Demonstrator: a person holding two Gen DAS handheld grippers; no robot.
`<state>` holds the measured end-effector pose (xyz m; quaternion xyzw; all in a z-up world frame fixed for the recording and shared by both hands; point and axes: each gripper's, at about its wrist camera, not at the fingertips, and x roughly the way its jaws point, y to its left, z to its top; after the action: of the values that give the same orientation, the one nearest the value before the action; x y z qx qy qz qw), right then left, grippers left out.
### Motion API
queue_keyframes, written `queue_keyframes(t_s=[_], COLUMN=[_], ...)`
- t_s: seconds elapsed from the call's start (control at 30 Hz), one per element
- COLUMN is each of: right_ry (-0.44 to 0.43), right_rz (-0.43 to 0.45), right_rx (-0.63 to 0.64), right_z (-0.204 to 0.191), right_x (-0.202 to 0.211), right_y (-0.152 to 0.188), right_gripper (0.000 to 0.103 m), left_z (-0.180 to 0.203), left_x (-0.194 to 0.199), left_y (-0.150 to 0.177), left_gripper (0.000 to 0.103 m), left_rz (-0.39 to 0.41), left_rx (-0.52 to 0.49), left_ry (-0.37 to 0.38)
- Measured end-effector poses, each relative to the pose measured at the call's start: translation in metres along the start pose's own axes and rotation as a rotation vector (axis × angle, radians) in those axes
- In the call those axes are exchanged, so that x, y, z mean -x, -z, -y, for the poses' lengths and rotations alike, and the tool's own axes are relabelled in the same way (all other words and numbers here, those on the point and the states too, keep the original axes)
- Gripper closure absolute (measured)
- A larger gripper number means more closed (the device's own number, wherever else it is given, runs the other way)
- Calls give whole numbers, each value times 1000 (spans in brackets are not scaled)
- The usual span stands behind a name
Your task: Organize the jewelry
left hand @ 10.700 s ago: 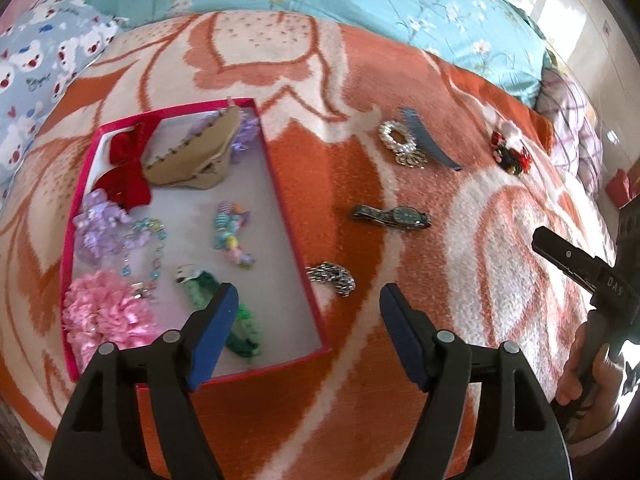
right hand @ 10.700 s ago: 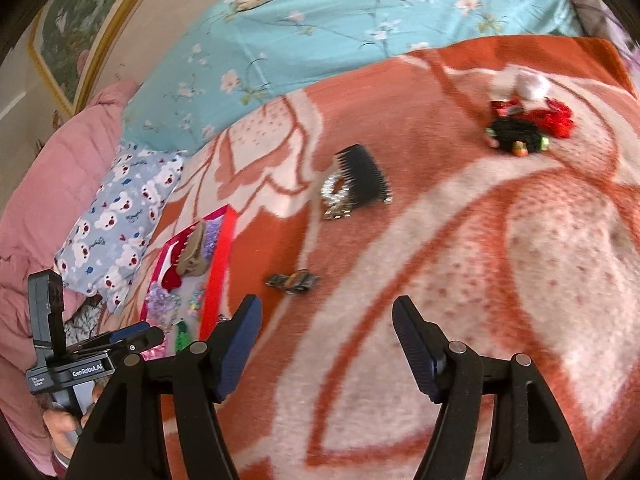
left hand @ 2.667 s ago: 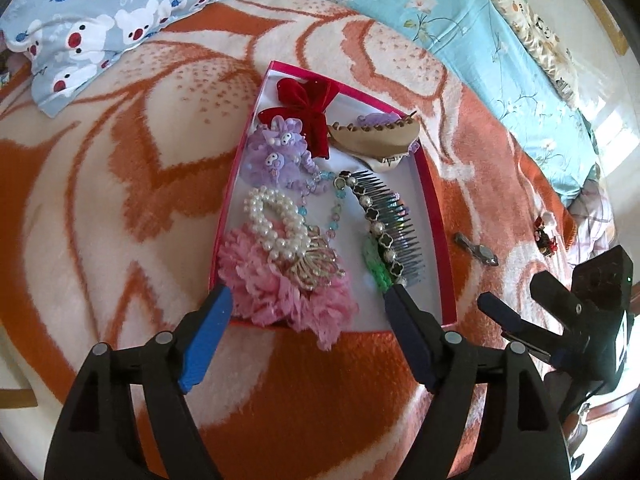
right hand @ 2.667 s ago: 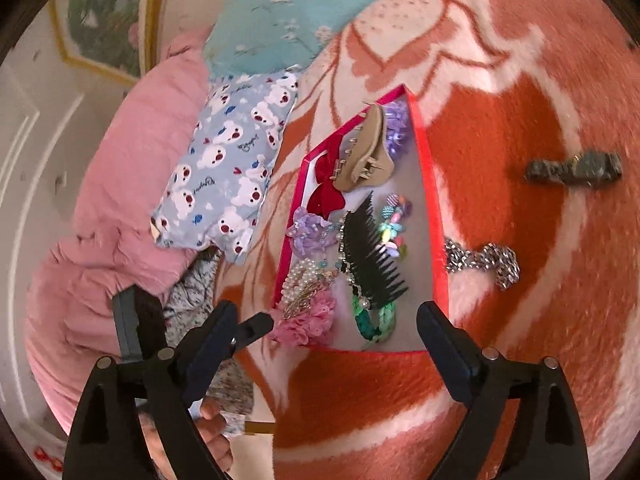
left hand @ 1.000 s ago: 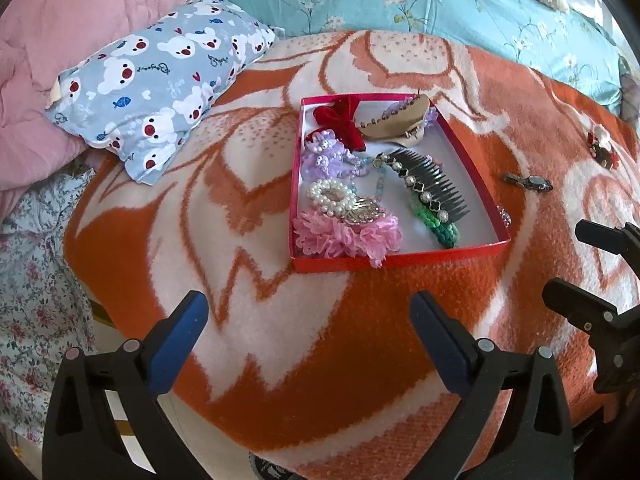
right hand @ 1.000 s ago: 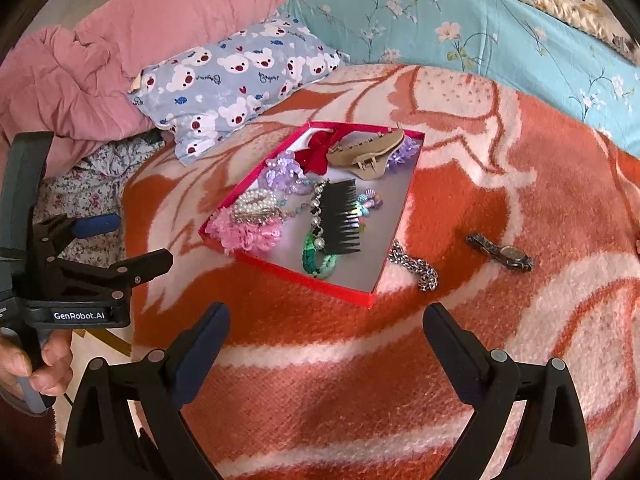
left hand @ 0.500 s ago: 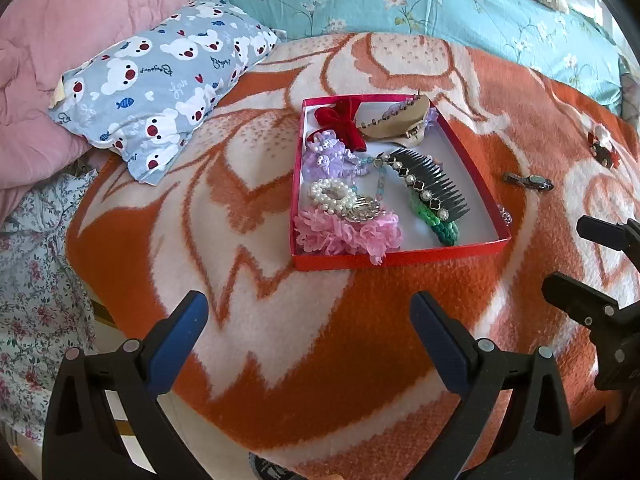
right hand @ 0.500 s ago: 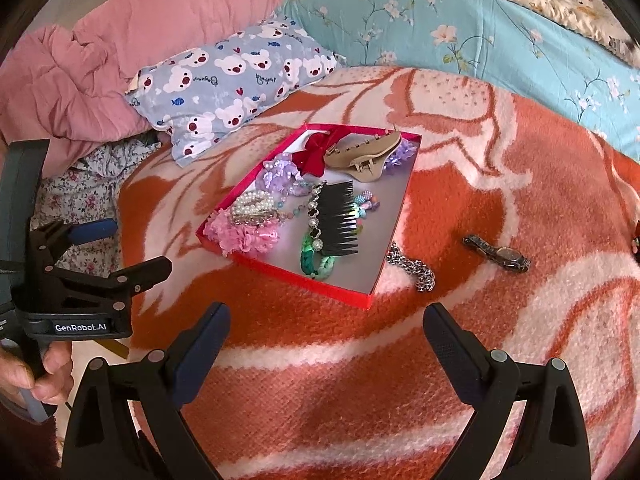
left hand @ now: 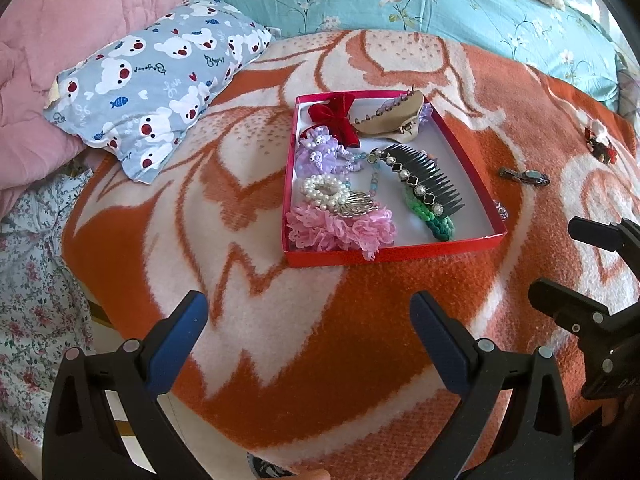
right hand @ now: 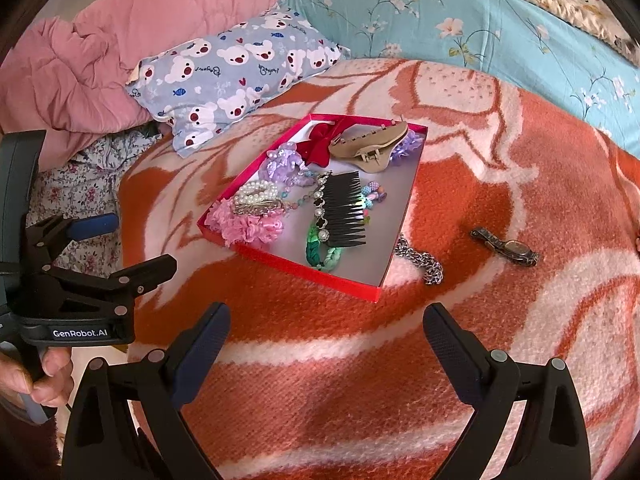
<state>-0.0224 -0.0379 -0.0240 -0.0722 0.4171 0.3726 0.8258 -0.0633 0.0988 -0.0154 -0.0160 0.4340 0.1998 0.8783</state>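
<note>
Orange-and-cream woven blanket (left hand: 280, 320) fills both your views, and the scene matches the frames of half a second ago: neither gripper has shifted noticeably. Your left gripper (left hand: 308, 340) and right gripper (right hand: 326, 344) both hover above the bed with jaws spread wide, gripping nothing. Ahead sits the shallow red cardboard tray (left hand: 394, 254) with a pale floor, holding the frilly pink lace scrunchie (left hand: 340, 232), the ring of white pearl beads (left hand: 324, 192), the black toothed comb trimmed with flowers (left hand: 428, 178), the braided green band (left hand: 430, 218), the beige plastic claw clip (left hand: 390, 118), the red velvet bow (left hand: 336, 118) and the lilac ruffled scrunchie (left hand: 318, 152). Outside the tray, the silver chain-link bracelet (right hand: 422, 262) lies just beside its edge, and the dark metal wristwatch (right hand: 506, 248) lies farther off.
</note>
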Motion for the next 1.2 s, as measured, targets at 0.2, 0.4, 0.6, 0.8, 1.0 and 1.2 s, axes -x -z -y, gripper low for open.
queue_keyframes(t_s=[0.2,0.4,0.6,0.8,1.0,1.2], right_ry=[-3,-3,-6,-10,-14,-15], right_rz=[-2,-3,0,2,6,15], right_rx=[2,0,0,-3,-4,-6], right_z=[-1,-2,-3,-3,-4,-5], right_x=[0,-1,-1,0,1,3], right_y=[0,0,0,-1,-2,-3], right_gripper=[5,5,5,5,5,5], left_z=[1,1,1,1,2,0], left_x=[-1,-2,-3,-4,-5,-4], left_y=[1,1,1,0,1,2], left_gripper=[1,1,1,1,1,1], left_rz=[-5,-5,-10,-10,-15,-7], left_rx=[0,0,1,1,4,10], left_ry=[-3,-3,-3,-1,7,10])
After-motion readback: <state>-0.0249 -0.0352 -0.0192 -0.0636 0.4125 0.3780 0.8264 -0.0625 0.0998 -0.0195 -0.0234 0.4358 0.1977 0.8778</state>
